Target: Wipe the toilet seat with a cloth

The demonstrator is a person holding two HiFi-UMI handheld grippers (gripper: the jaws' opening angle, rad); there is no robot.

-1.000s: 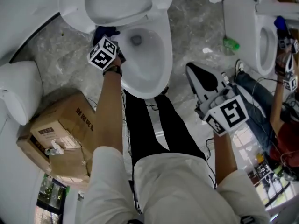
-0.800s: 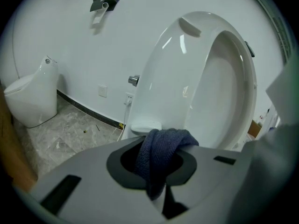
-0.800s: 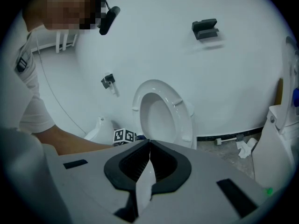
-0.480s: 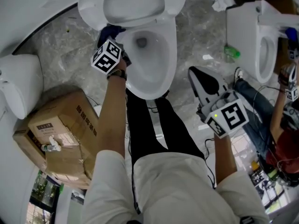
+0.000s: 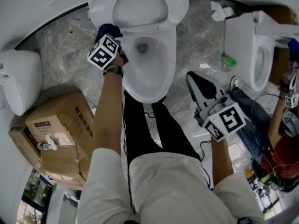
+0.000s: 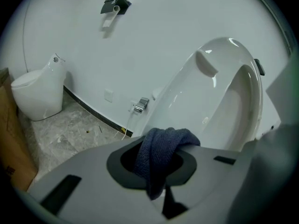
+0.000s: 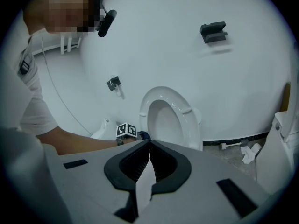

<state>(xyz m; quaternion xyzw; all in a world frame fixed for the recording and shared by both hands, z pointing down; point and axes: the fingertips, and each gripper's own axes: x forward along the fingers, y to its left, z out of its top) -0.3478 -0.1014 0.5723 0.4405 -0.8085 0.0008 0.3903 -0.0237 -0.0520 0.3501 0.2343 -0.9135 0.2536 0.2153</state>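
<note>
Cloth position is what has changed: beside the left rim of the toilet bowl [image 5: 167, 59], the left gripper [image 6: 161, 171] has risen and edged toward the back of the bowl, where the raised toilet seat [image 5: 174, 6] stands upright. Its jaws are clamped on a dark blue cloth [image 6: 161, 146], which bunches between them and hangs over their tips. In the left gripper view that wad sits right in front of the seat's underside, close to it, though I cannot tell whether it touches. I read this as the cloth being carried up from the bowl's side to the ring itself, so a stroke along the seat looks about to begin, and most of the ring probably remains to be wiped. Right of the bowl and well apart from it, the right gripper [image 7: 148, 155] keeps much the same station, its jaws fully together with nothing between them, aimed toward the bowl but taking no part.
</note>
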